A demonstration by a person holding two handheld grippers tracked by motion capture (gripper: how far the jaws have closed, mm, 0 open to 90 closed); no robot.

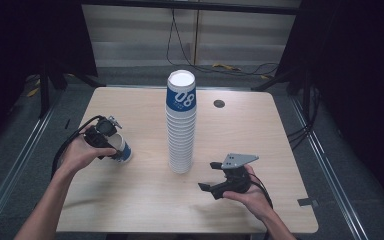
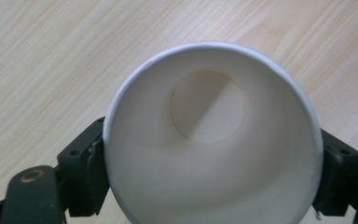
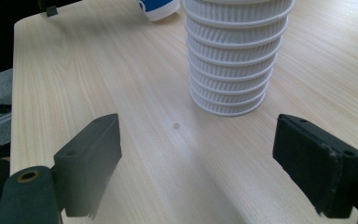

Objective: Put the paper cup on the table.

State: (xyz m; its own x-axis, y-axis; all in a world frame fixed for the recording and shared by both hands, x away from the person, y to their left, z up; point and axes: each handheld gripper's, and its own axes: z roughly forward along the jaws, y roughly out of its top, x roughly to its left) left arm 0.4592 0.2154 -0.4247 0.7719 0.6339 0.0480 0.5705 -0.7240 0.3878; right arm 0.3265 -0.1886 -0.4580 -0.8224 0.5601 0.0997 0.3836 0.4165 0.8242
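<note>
A wooden table [image 1: 130, 205] with a dark round hole [image 1: 219, 104] near its far edge.

A light wooden table [image 1: 145, 200] with rounded corners stands on a grey floor [image 1: 330, 130]. A small round dark spot [image 1: 219, 103] sits near its far edge. Behind it runs a pale panelled wall [image 1: 230, 35] with black cables [image 1: 180, 45] hanging down. Dark curtains [image 1: 25, 35] close both sides.
</note>
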